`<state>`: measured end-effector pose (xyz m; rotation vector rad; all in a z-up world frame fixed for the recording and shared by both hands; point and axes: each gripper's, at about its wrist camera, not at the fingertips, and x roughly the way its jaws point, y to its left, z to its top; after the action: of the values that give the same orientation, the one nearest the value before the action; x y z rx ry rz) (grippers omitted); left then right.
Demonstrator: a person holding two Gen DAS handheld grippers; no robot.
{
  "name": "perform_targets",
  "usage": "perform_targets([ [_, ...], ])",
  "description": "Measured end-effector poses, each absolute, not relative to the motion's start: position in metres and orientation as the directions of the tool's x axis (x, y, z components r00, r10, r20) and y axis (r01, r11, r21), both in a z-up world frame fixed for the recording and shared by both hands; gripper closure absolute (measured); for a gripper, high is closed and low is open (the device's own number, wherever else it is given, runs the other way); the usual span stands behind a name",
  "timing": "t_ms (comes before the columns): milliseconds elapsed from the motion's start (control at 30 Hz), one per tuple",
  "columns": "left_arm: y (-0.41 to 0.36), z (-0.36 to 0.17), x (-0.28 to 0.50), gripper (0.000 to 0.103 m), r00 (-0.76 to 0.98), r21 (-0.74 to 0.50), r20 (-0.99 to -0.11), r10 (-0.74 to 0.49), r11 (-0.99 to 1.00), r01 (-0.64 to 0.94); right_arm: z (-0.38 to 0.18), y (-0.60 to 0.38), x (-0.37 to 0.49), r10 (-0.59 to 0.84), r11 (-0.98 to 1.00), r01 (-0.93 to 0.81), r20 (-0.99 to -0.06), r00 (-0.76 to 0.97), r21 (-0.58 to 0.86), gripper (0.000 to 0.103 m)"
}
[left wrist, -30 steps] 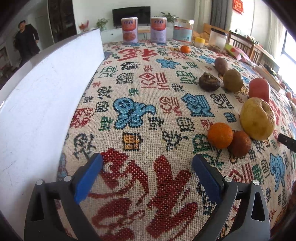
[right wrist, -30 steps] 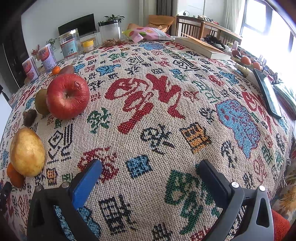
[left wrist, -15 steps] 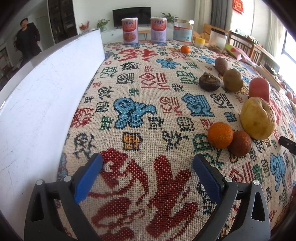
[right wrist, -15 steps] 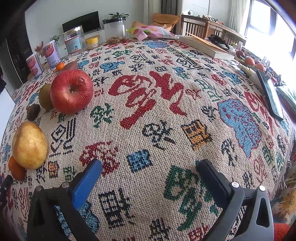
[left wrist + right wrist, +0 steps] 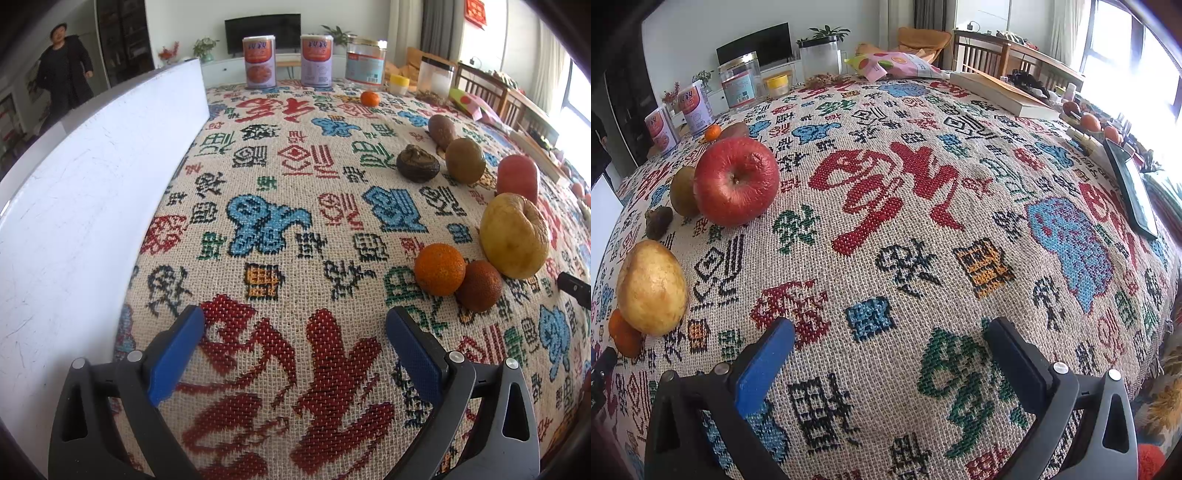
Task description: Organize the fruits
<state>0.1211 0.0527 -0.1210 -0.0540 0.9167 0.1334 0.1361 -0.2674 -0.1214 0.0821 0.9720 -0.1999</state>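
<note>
Since a second ago the right gripper (image 5: 886,354) has swung a little, so the apple (image 5: 736,182) and pear (image 5: 652,287) sit further right in its view; the left gripper (image 5: 293,338) has barely shifted. Both hang over the cloth (image 5: 280,206) with jaws wide apart, holding nothing. 2 oranges (image 5: 439,269) touch beside the pear, with a kiwi (image 5: 464,160) and the apple further along. 1 small orange (image 5: 369,98) sits alone near 2 cans (image 5: 259,61).
</note>
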Motion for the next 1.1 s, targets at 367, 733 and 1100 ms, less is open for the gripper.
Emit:
perform_targets([
  [367,0.053,-0.121,0.121,0.003,0.601,0.011,-0.794,0.093,0.990,-0.139,-0.122,-0.266,0.134,-0.133,0.978,0.207,-0.829,0.544,-0.021,0.000],
  [733,0.051,-0.121,0.121,0.003,0.598,0.013,-0.796,0.091,0.991,-0.133,-0.122,-0.266,0.134,-0.133,0.978,0.208,-0.829,0.544,-0.021,0.000],
  [1100,0.004,-0.116,0.152,0.004,0.578,0.079,-0.815,-0.036,0.982,0.173,-0.121,-0.266,0.134,-0.133,0.978,0.206,-0.828,0.544,-0.021,0.000],
])
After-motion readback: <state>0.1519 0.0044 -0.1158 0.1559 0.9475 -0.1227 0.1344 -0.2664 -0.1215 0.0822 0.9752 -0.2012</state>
